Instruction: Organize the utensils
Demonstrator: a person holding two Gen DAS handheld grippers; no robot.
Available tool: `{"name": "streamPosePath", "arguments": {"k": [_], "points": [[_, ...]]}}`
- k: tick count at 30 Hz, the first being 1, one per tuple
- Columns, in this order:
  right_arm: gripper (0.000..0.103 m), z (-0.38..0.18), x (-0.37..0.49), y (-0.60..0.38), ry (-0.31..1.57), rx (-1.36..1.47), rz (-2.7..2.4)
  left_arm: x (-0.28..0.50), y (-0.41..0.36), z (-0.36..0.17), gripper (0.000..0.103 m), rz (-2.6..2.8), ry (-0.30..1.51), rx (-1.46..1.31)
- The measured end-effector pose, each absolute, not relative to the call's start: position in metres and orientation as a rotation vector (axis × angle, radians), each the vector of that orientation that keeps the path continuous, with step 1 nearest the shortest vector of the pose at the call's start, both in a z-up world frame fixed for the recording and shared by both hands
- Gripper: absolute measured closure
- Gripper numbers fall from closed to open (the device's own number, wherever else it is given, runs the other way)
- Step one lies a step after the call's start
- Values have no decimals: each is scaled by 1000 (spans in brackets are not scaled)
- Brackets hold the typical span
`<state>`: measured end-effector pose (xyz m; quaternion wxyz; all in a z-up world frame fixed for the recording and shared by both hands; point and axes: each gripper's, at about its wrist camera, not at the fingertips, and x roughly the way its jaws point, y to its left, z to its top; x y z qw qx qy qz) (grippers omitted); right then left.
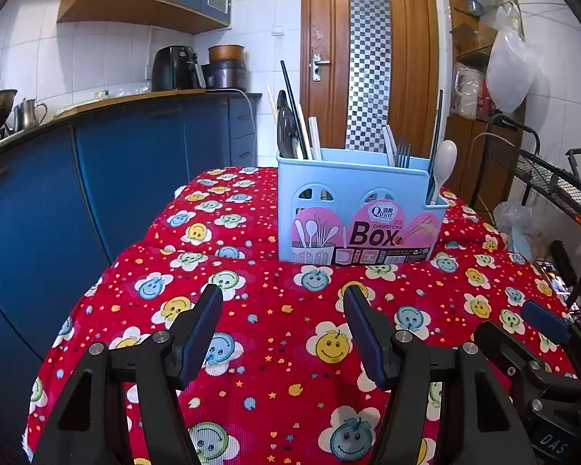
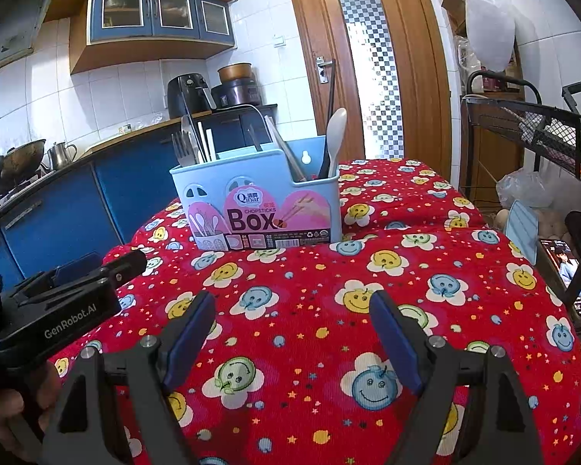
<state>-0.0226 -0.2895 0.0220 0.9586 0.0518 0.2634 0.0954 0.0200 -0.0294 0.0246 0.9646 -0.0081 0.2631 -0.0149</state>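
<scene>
In the left wrist view, the left gripper [image 1: 282, 290] fills the bottom of the frame, its two blue-padded fingers [image 1: 201, 333] spread apart with nothing between them, only the red tablecloth [image 1: 275, 368] printed with smiling flowers showing in the gap. At the lower right of that frame part of the right gripper shows, one blue pad raised over the cloth.

In the right wrist view, the right gripper [image 2: 292, 298] likewise stands wide and empty at the bottom of the frame, above the same cloth. At the lower left, the left gripper's black body is seen from the side, with a hand [image 2: 4, 410] partly visible beneath it.

Beyond both grippers, in the middle of each frame, the light blue utensil box [image 1: 352, 190] stands upright on the cloth, well apart from the fingertips, a pink label across its front. A white spoon [image 1: 443, 162] and a dark chopstick lean in its right end compartment; a fork [image 1: 403, 153] stands in the middle; a dark utensil and pale chopsticks [image 1: 306, 131] rise from the left end.

Farther back, blue kitchen cabinets [image 1: 135, 155] run along the left of the frame with a black appliance [image 1: 174, 68] on the counter, a wooden door [image 1: 368, 58] stands at upper centre, and a black wire rack [image 2: 542, 131] sits at the right.
</scene>
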Motion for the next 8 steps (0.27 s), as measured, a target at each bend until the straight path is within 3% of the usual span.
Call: {"name": "streamPosePath", "arguments": {"k": [8], "points": [[19, 22, -23, -289, 534, 105, 192, 19, -30, 25, 37, -28, 530, -17]]}}
